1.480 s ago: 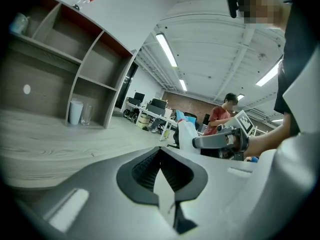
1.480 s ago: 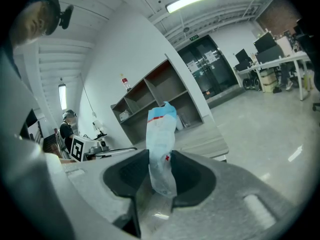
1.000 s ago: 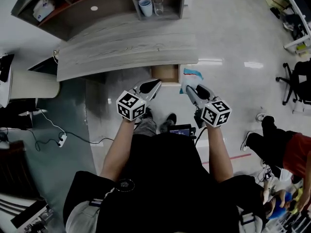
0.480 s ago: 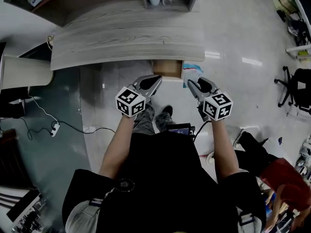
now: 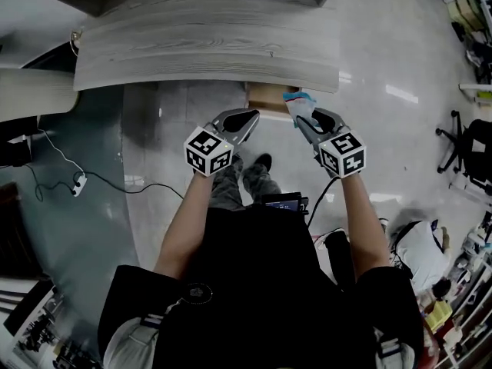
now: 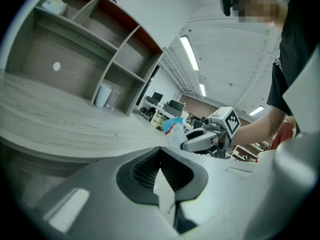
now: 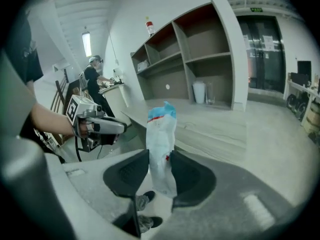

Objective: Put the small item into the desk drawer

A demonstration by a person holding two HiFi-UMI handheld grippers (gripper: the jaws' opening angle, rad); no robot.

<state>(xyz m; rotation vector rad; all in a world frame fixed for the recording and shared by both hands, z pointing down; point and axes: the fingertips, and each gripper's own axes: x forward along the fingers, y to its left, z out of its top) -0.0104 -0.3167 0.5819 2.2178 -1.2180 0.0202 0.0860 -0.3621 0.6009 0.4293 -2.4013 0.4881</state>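
Observation:
A small white packet with a blue top (image 5: 299,104) (image 7: 161,144) stands upright between the jaws of my right gripper (image 5: 304,121) (image 7: 160,171), which is shut on it. In the head view the packet hangs at the right front corner of the open brown desk drawer (image 5: 265,93), under the front edge of the grey wooden desk (image 5: 207,44). My left gripper (image 5: 244,120) (image 6: 160,171) is just in front of the drawer's left side, its jaws together with nothing in them. The left gripper view shows the right gripper (image 6: 192,143) with the packet (image 6: 172,126).
A shelf unit (image 7: 200,59) with a cup and a glass (image 7: 202,91) stands at the desk's back. A power strip with cables (image 5: 77,183) lies on the floor at left. An office chair (image 5: 469,152) and a person (image 5: 419,252) are at right.
Both grippers have moved forward to the desk. The packet in the right gripper now reaches the drawer's front edge, and the desk fills more of the head view.

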